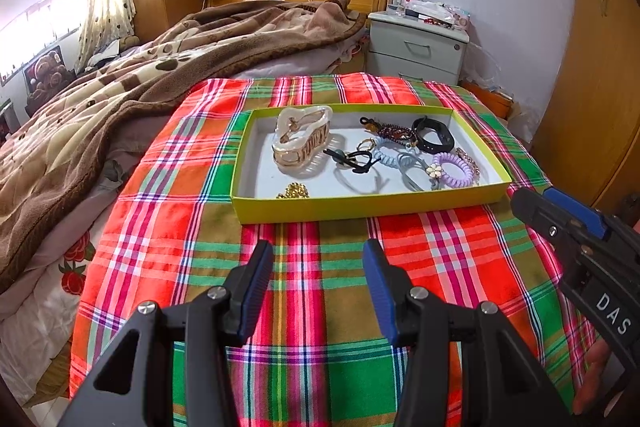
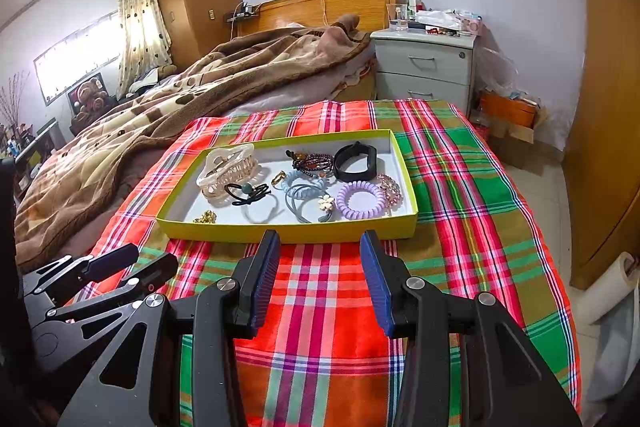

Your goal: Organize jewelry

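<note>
A shallow yellow-green box (image 1: 360, 209) (image 2: 288, 231) lies on a plaid cloth. Inside it are a cream hair claw (image 1: 302, 137) (image 2: 230, 171), a black hair tie (image 1: 350, 159) (image 2: 248, 193), a dark beaded bracelet (image 1: 390, 131) (image 2: 312, 161), a black band (image 1: 434, 135) (image 2: 356, 161), pale blue coil ties (image 1: 400, 163) (image 2: 304, 195), a purple coil tie (image 1: 456, 169) (image 2: 360, 201) and a gold chain (image 1: 294, 191) (image 2: 205, 217). My left gripper (image 1: 318, 253) stands open before the box's near wall, empty. My right gripper (image 2: 320, 243) is open too, also empty, close to the near wall.
The plaid cloth (image 1: 320, 287) (image 2: 320, 307) covers a table beside a bed with a brown blanket (image 1: 120, 87). A grey nightstand (image 1: 416, 47) stands behind. The right gripper's body (image 1: 576, 239) shows at the right edge of the left view. A wooden wardrobe (image 2: 612, 107) is on the right.
</note>
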